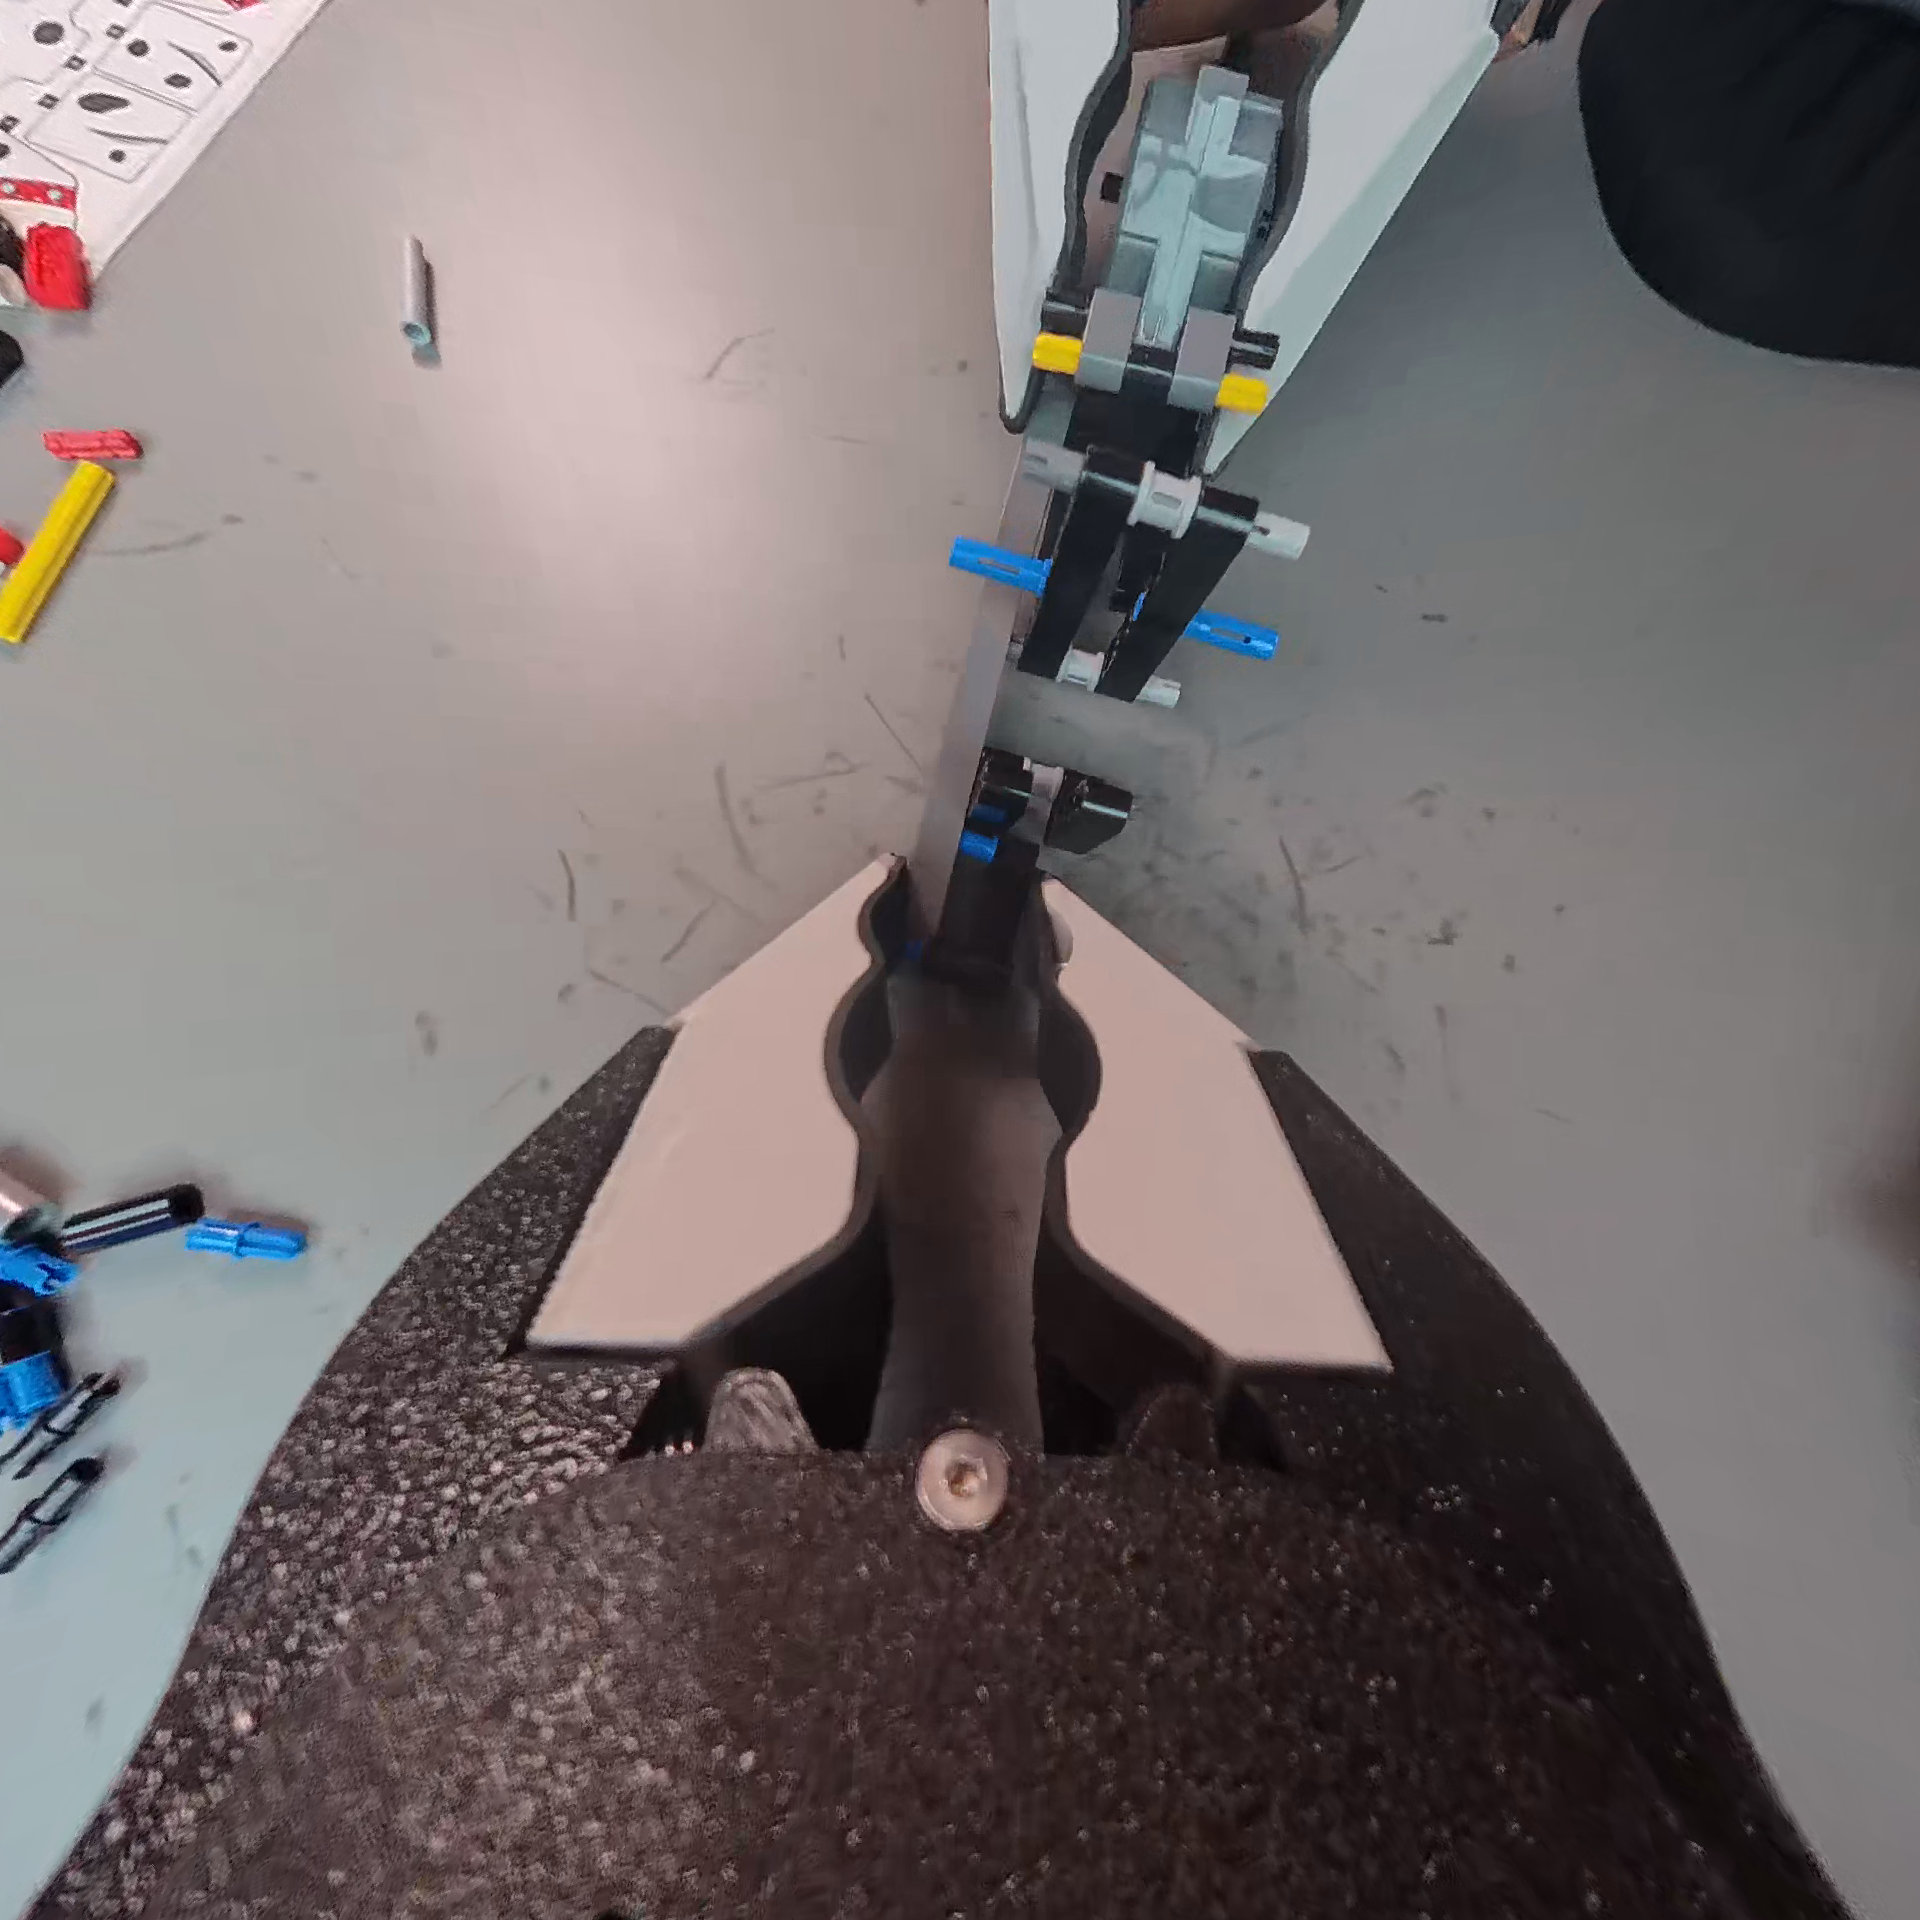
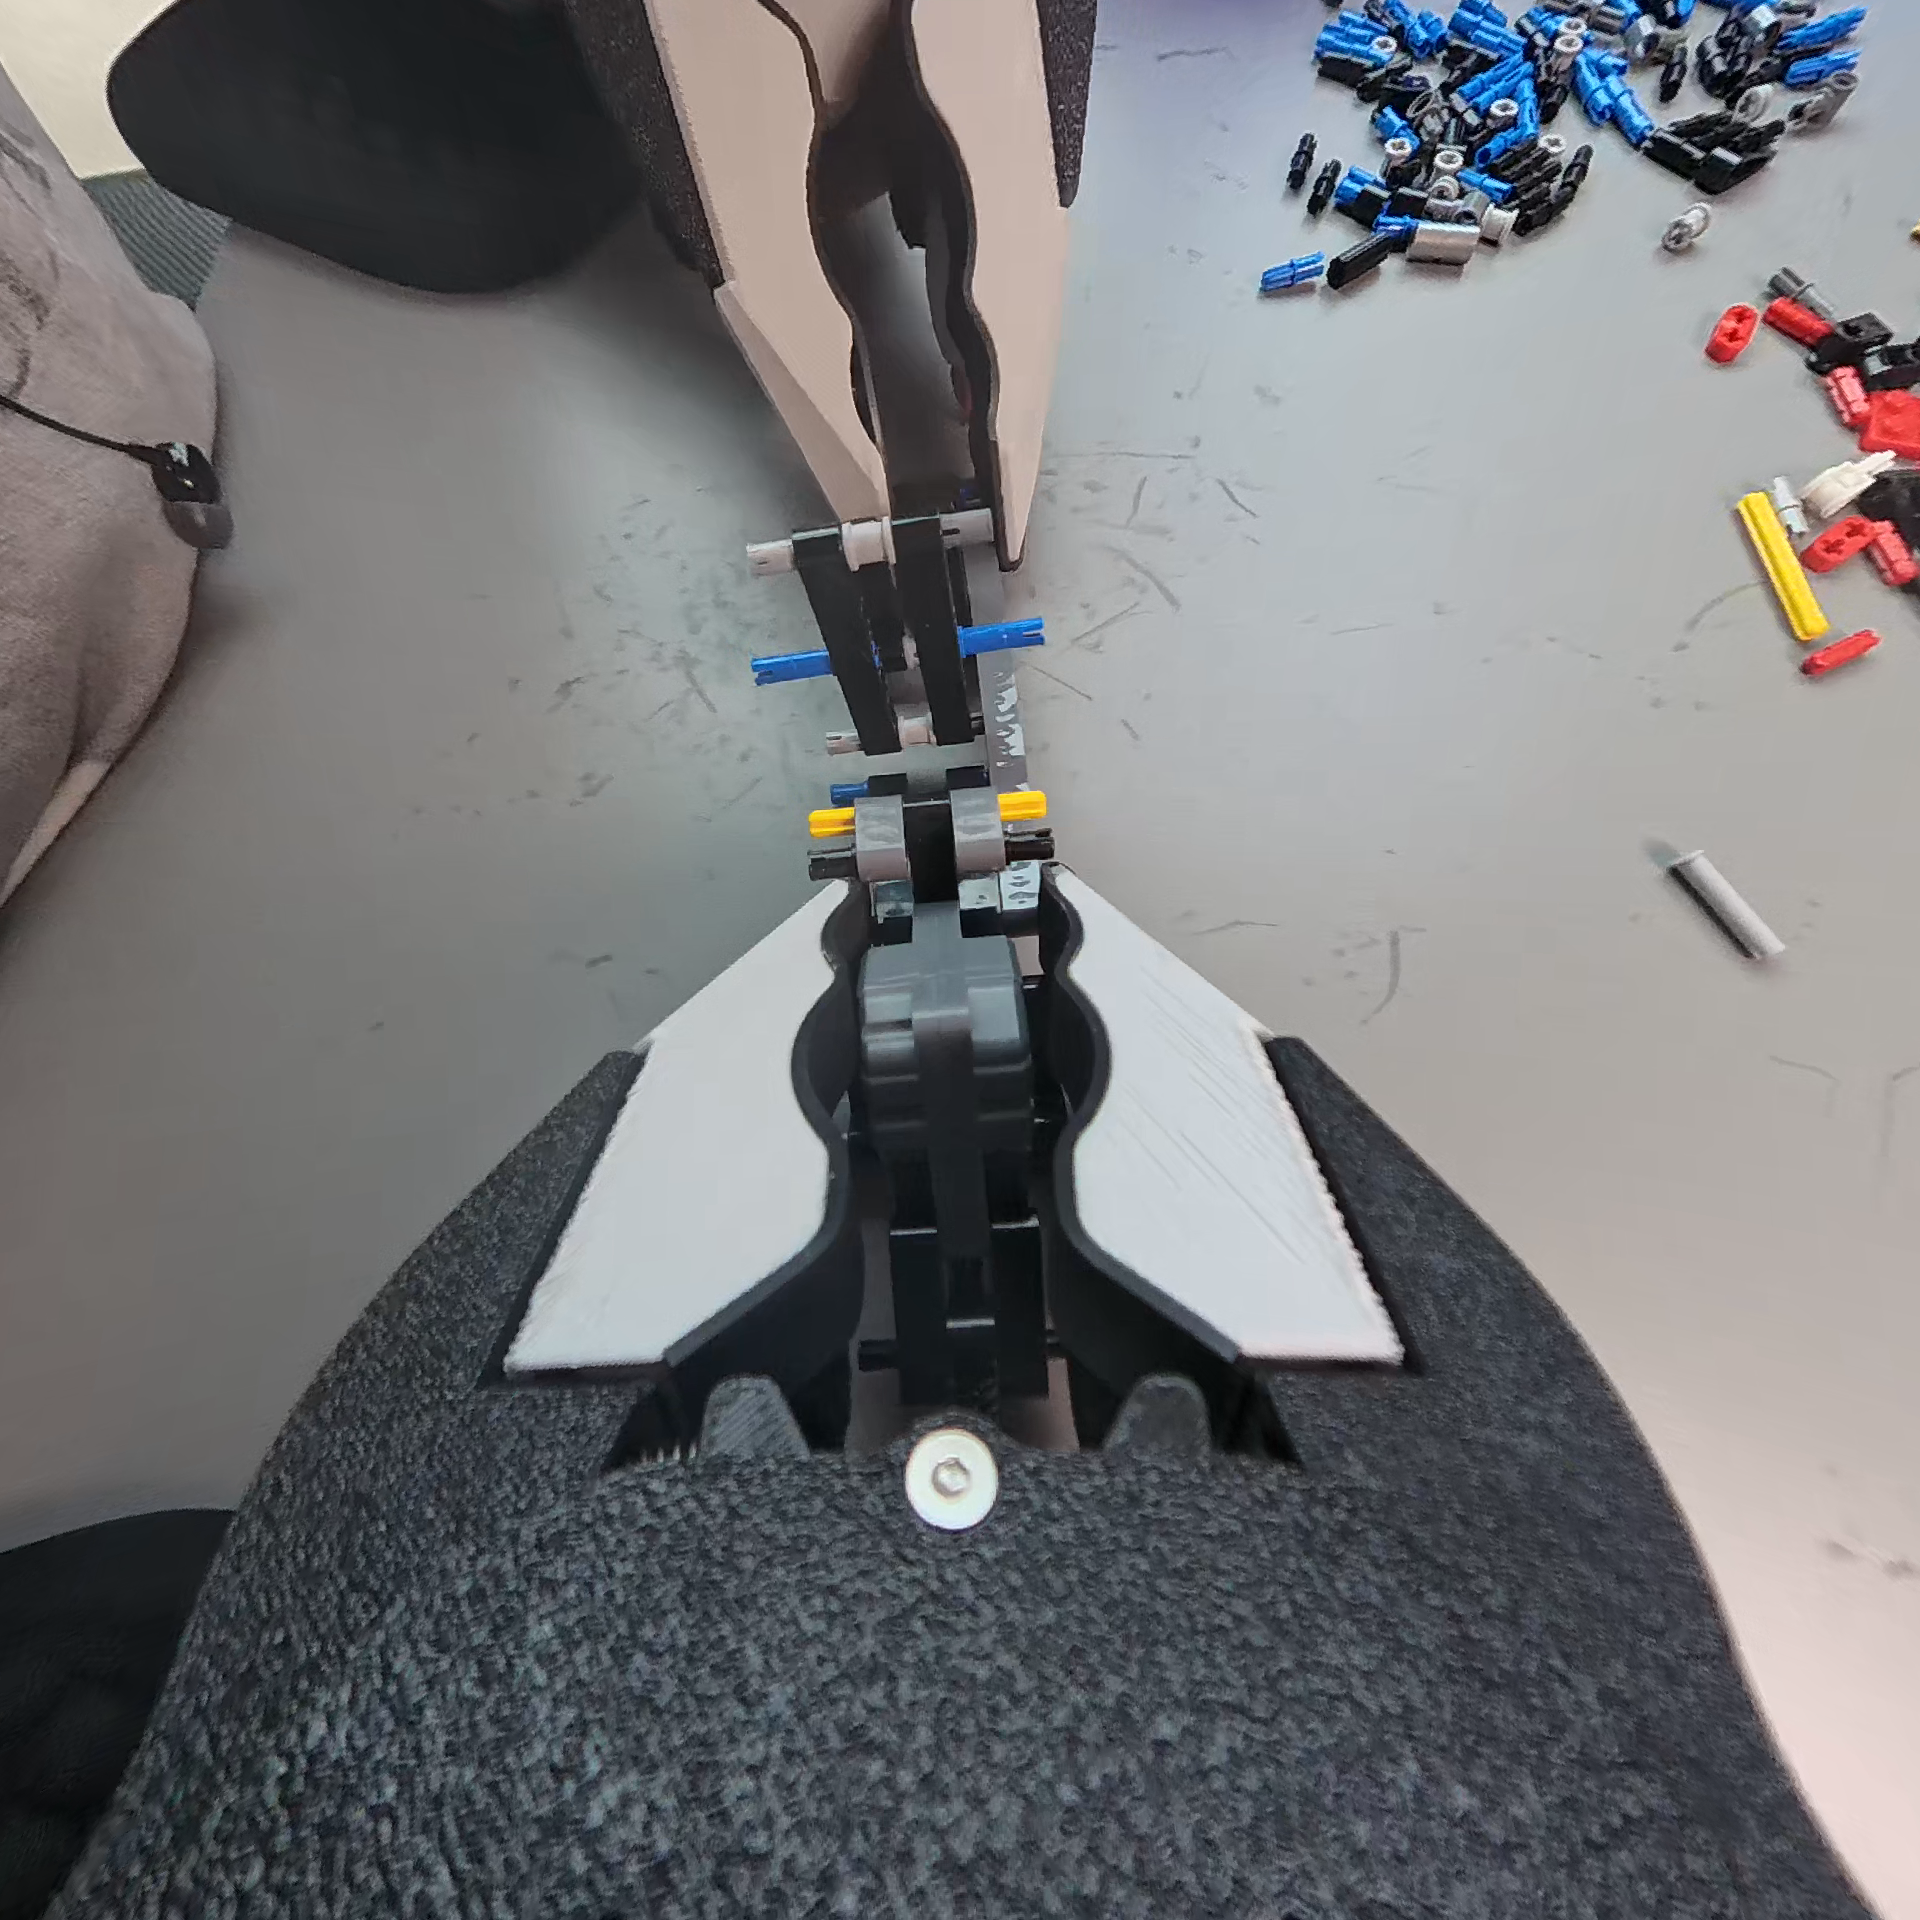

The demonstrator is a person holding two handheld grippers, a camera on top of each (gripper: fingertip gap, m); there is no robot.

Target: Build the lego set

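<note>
A long lego assembly (image 1: 1132,582) of black beams with blue, yellow and grey pins is held in the air between both grippers, above the grey table (image 1: 520,727). My left gripper (image 1: 971,873) is shut on its black near end. My right gripper (image 1: 1122,436) comes in from the top and is shut on the far end with the grey block (image 1: 1184,187). In the right wrist view, my right gripper (image 2: 940,894) grips the grey and black end of the assembly (image 2: 894,644). My left gripper (image 2: 945,530) holds the other end from above.
An instruction sheet (image 1: 114,94), a grey tube (image 1: 416,296), a yellow axle (image 1: 52,551) and loose blue pins (image 1: 246,1236) lie left. A pile of blue and black pins (image 2: 1558,104), red pieces (image 2: 1860,395) and the grey tube (image 2: 1720,904) lie right. Grey fabric (image 2: 83,468) is at the left edge. One gripper's finger ends stand about 9 centimetres off the other's. Between my left fingertips and the yellow axle (image 1: 52,551) there is roughly 15 centimetres. My right wrist view (image 2: 1770,561) looks at it from another angle.
</note>
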